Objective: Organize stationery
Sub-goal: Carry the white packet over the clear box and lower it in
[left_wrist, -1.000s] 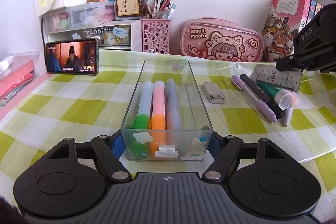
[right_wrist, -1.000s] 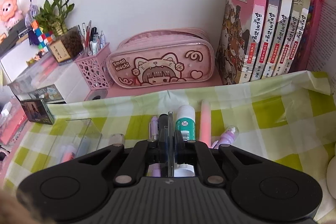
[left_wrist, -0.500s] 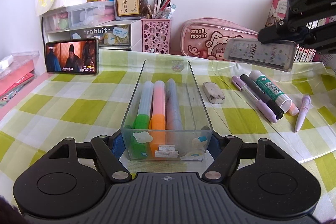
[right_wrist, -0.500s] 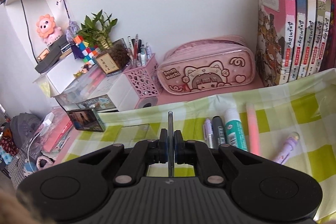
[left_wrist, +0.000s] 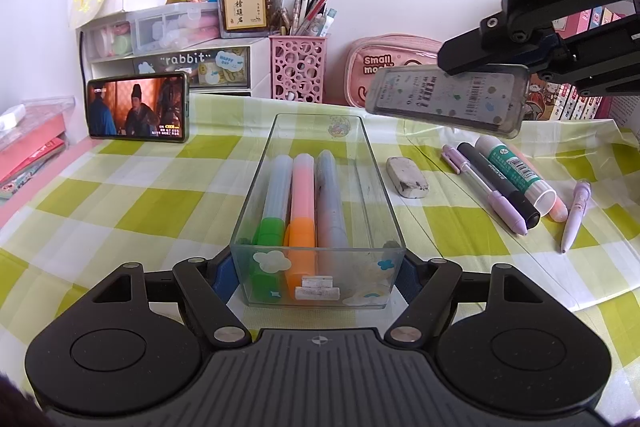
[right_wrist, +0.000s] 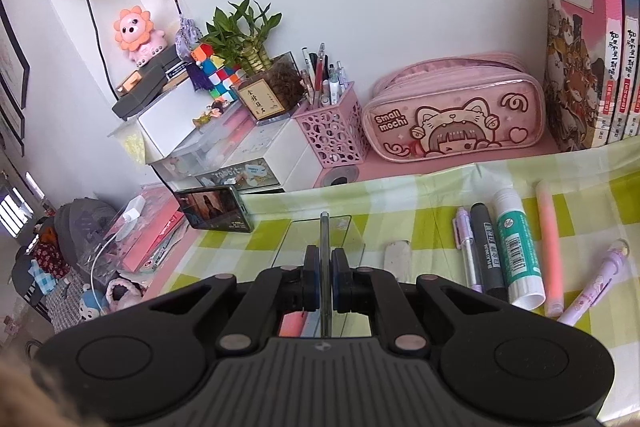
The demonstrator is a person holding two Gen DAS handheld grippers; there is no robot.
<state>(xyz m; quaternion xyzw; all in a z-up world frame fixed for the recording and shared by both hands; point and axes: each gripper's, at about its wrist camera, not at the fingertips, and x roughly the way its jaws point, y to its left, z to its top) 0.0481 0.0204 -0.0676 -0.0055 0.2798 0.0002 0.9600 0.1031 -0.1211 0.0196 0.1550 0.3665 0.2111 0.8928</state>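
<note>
A clear plastic box [left_wrist: 376,187] lies lengthwise on the green checked cloth and holds a green [left_wrist: 272,223], an orange [left_wrist: 302,211] and a grey-blue marker [left_wrist: 330,203]. My left gripper [left_wrist: 316,277] is shut on the box's near end, one pad on each side wall. My right gripper [left_wrist: 480,67] is shut on a flat translucent case [left_wrist: 446,99] with a barcode label. It hangs in the air over the box's far right corner. In the right wrist view the case [right_wrist: 325,235] shows edge-on between the pads of the right gripper [right_wrist: 325,269], with the box [right_wrist: 292,243] below.
Right of the box lie an eraser [left_wrist: 407,177], a purple pen [left_wrist: 486,189], a black marker [left_wrist: 498,187], a glue stick [left_wrist: 516,169], a pink highlighter [left_wrist: 558,211] and another purple pen [left_wrist: 574,215]. A phone [left_wrist: 138,107], pink pen cup [left_wrist: 298,69], pencil case [right_wrist: 456,115] and books [right_wrist: 580,47] line the back.
My right gripper has lifted the flat case off the cloth and carried it up and left, towards the box. The left gripper and the box have stayed put.
</note>
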